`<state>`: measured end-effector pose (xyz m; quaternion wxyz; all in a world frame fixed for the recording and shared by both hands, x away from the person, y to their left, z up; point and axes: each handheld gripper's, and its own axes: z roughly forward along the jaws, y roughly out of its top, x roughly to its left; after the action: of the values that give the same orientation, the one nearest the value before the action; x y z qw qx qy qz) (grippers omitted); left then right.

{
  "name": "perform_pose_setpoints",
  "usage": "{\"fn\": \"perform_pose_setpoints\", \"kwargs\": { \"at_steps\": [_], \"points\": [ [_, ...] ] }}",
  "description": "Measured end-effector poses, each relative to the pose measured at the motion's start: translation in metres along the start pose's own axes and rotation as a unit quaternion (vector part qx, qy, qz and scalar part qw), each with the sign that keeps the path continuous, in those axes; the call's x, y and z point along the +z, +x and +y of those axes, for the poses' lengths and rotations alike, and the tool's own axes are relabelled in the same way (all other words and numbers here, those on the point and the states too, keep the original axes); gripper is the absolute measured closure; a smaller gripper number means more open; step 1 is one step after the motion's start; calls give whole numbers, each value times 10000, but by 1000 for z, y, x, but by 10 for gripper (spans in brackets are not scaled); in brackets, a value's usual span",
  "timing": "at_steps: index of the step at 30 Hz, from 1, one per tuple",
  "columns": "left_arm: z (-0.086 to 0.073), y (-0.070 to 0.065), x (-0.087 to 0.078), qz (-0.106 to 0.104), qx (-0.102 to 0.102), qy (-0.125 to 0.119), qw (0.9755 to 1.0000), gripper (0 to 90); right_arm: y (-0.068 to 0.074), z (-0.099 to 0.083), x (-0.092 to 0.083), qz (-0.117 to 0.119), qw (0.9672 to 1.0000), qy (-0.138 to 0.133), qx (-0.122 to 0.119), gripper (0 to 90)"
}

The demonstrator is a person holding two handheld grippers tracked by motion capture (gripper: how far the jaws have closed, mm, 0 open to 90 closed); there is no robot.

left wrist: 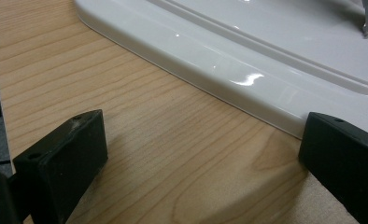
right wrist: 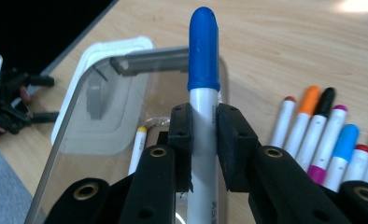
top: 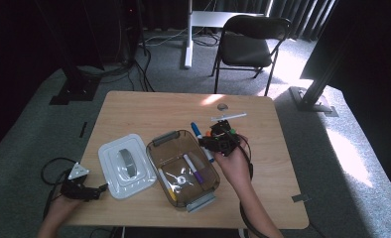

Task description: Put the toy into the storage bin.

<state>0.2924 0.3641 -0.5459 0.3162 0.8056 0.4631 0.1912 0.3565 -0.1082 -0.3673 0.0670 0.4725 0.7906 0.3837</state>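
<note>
My right gripper (right wrist: 203,126) is shut on a white marker with a blue cap (right wrist: 203,51), which stands up between the pads. In the high view the right gripper (top: 209,143) hovers at the right rim of a clear brown box (top: 160,157) and carries the blue-capped marker (top: 197,130). Inside the box lie a purple-capped marker (top: 194,171) and a yellow-capped marker (top: 166,184). Several more markers (right wrist: 324,135) lie in a row on the table to the right of the jaws. My left gripper (left wrist: 203,140) is open on the bare wood beside a white lid (left wrist: 266,56), near the table's front left corner (top: 84,189).
The white lid (top: 126,166), with a grey handle, lies flat just left of the box. A thin white stick (top: 228,117) and a small grey disc (top: 222,106) lie farther back on the table. A black folding chair (top: 248,42) stands beyond the far edge.
</note>
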Motion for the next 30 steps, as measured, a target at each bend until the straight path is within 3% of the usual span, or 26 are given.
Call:
{"fn": "perform_pose_setpoints", "kwargs": {
  "at_steps": [14, 30],
  "points": [
    [0, 0, 0, 2, 0, -4, 10000, 17, 18, -8, 50, 108, 9975, 668, -220, 766],
    [0, 0, 0, -9, 10, -5, 10000, 17, 24, -15, 91, -121, 9909, 1294, -337, 766]
  ]
}}
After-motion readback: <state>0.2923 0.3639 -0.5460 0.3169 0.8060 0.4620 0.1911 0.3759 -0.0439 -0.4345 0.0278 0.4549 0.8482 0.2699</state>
